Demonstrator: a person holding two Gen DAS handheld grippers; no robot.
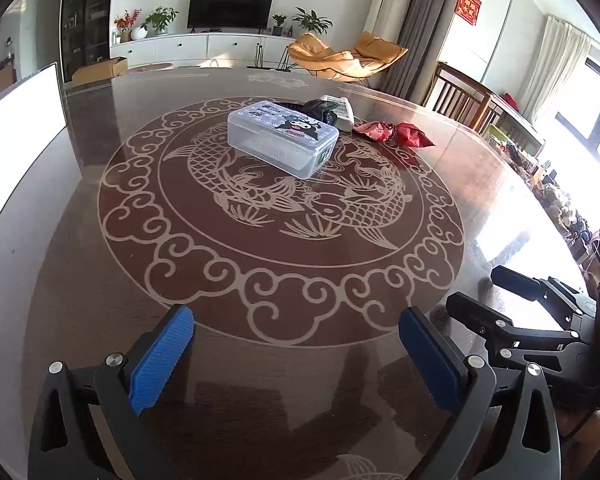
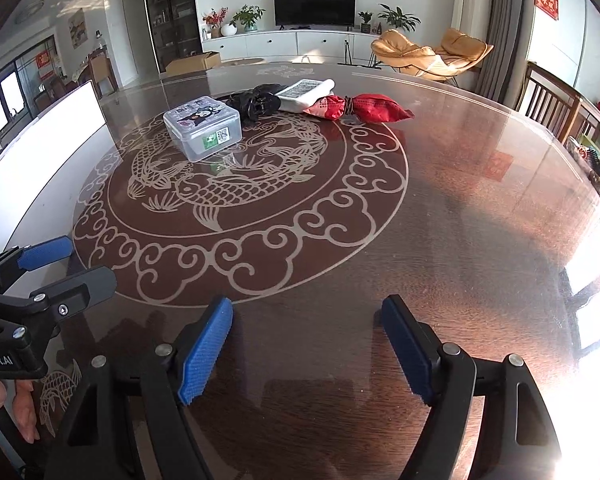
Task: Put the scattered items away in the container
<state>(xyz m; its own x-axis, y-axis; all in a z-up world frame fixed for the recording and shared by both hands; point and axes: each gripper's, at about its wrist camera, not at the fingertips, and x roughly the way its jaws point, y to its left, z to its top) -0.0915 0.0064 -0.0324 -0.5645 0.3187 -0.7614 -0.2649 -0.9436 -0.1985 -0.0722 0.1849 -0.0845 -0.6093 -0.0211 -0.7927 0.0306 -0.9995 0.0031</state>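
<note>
Lidded clear plastic box [image 1: 283, 137], contents unclear, on table [image 1: 260, 360]

Dark brown glossy surface [image 1: 80, 280] bearing a pale fish-and-cloud-scroll medallion [image 1: 280, 216]; translucent grey container [image 1: 283, 137] with a black-and-white cartoon lid print and green label; red patterned pouch [image 1: 396, 133]; black bundle [image 2: 256, 103]; white keypad device [image 2: 306, 93]; blue-padded black grippers [image 1: 296, 356] [image 2: 306, 348].

Lidded clear container [image 1: 282, 136] mid-table, black bundle [image 2: 256, 102], white pack [image 2: 306, 94], red pouch [image 2: 364, 109] behind
</note>
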